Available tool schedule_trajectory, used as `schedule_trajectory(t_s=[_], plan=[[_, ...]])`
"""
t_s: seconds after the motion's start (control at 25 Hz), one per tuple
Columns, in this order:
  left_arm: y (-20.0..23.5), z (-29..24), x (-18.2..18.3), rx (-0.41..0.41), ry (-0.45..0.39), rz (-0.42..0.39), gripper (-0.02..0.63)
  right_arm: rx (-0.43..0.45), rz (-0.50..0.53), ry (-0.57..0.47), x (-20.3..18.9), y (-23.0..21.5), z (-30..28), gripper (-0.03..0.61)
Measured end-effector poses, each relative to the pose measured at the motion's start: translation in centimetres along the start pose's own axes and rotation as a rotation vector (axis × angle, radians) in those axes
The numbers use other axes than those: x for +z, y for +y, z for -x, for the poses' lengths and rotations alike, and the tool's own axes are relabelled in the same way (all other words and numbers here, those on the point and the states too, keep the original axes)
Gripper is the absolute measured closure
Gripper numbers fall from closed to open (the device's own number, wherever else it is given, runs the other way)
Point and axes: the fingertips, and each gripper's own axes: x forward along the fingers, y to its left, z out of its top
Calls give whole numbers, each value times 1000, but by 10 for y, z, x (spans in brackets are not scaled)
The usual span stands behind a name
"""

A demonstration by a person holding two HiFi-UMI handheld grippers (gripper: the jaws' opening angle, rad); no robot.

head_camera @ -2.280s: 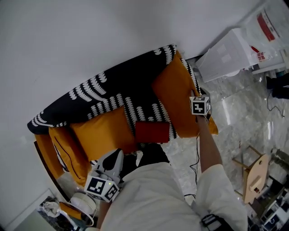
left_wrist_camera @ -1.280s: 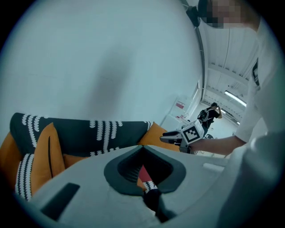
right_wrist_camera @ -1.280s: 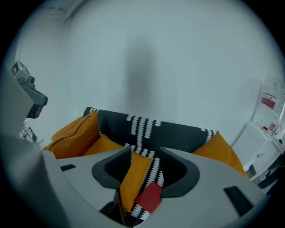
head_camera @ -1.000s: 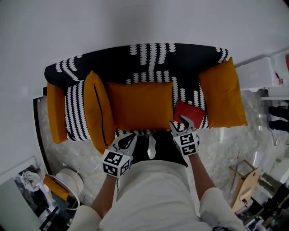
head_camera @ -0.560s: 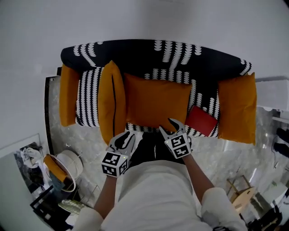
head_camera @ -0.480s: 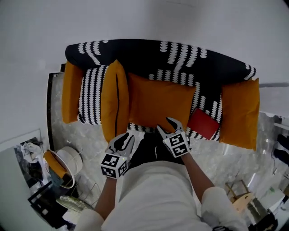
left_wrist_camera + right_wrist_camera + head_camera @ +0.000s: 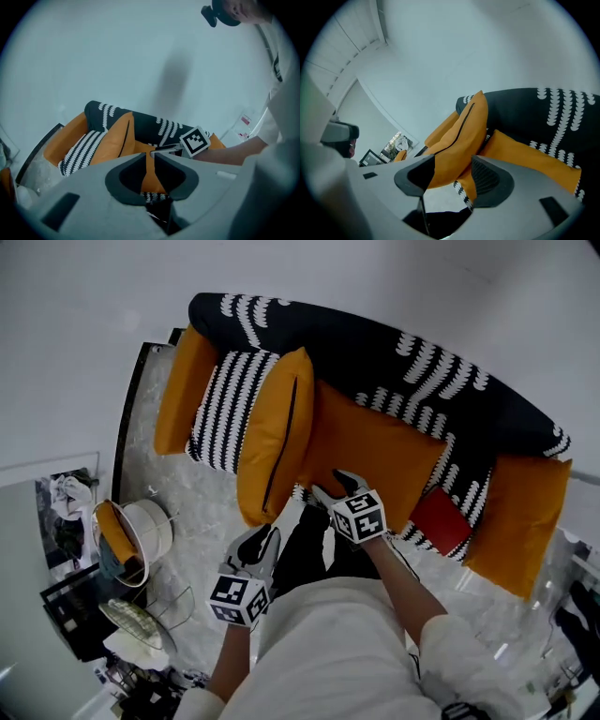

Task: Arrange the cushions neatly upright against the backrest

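White wall [image 7: 281, 268] backs the sofa [image 7: 459, 460], where the flat orange cushion [image 7: 384, 442] lies lengthwise along the backrest [image 7: 375, 348], just ahead of the nearer right gripper [image 7: 332, 484], its empty jaws just opened wider.

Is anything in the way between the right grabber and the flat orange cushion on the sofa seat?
Nothing visible is. The right gripper, whose jaws have just been opening with nothing pinched between them, sits right at the front edge of the flat orange cushion.

A white shirt [image 7: 328, 652] and black trousers [image 7: 307, 554] are worn; the left gripper [image 7: 257, 542] and right gripper [image 7: 331, 484] are grey-white, each fitted with black-and-white marker cubes.
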Motion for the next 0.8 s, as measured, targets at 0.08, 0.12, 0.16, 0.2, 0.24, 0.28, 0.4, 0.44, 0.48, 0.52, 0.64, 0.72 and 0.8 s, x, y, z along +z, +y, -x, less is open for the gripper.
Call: schedule_trajectory(t_s=[0.08, 0.12, 0.16, 0.2, 0.24, 0.28, 0.4, 0.44, 0.48, 0.52, 0.64, 0.72, 0.8], plan=[[7, 9, -3, 26, -13, 20, 558, 19, -27, 15, 0, 10, -13, 370], [12, 13, -5, 36, -21, 34, 569, 28, -43, 24, -1, 14, -20, 368], [16, 17, -6, 42, -28, 46, 575, 35, -58, 35, -2, 18, -27, 368], [21, 20, -8, 44, -34, 55, 580, 38, -71, 43, -2, 21, -33, 368], [27, 23, -9, 44, -36, 57, 586, 35, -80, 49, -2, 24, -40, 368], [33, 25, -10, 42, -38, 56, 592, 28, -87, 52, -1, 27, -46, 365], [52, 33, -10, 22, -43, 44, 594, -5, -125, 50, 2, 32, -64, 353], [60, 35, -8, 13, -45, 38, 595, -17, -148, 48, 4, 34, -71, 353], [67, 36, -7, 4, -46, 30, 601, -29, -173, 46, 4, 35, -77, 350], [75, 37, -5, -6, -47, 23, 601, -41, -197, 45, 5, 36, -83, 347], [98, 39, 5, -43, -51, 13, 601, -99, -252, 48, 5, 37, -101, 339], [114, 40, 11, -72, -51, 7, 601, -155, -270, 53, 5, 37, -114, 328], [131, 43, 15, -98, -47, -7, 601, -219, -281, 66, 3, 36, -129, 318]])
